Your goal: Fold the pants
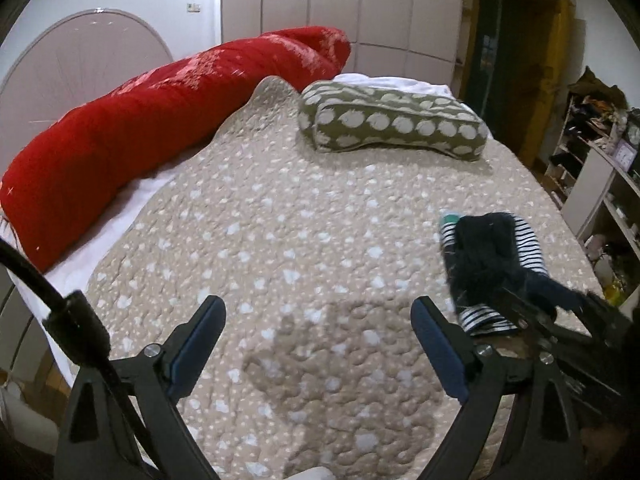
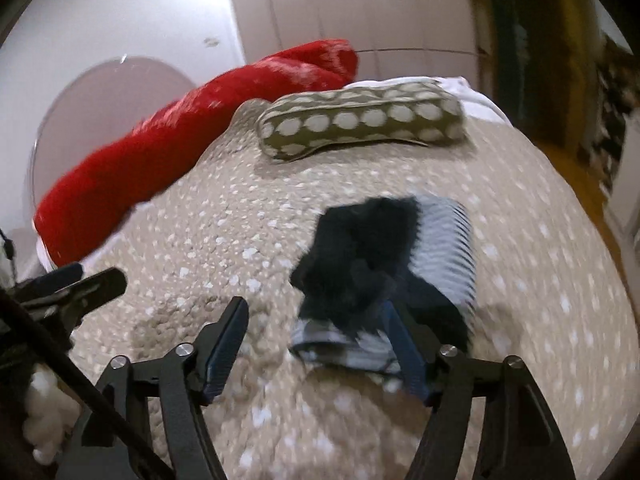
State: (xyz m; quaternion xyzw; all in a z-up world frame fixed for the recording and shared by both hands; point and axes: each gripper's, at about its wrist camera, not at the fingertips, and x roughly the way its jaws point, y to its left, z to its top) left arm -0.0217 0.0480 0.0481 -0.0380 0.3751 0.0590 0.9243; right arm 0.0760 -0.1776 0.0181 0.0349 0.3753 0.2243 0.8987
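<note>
Both cameras ride on the grippers, looking forward and downward along their jaws across the bed (image 1: pixel 280 220). Both face the red bolster (image 1: pixel 140 128) and spotted pillow (image 2: pixel 360 122); the right view sits nearer the folded pants (image 2: pixel 380 264).

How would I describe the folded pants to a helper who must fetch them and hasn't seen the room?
Start at the beige quilted bedspread with pale spots. Near its right side, well in front of the olive polka-dot pillow, lies the small folded bundle. Alone among the bedding, it is dark fuzzy navy over black-and-white stripes.
</note>
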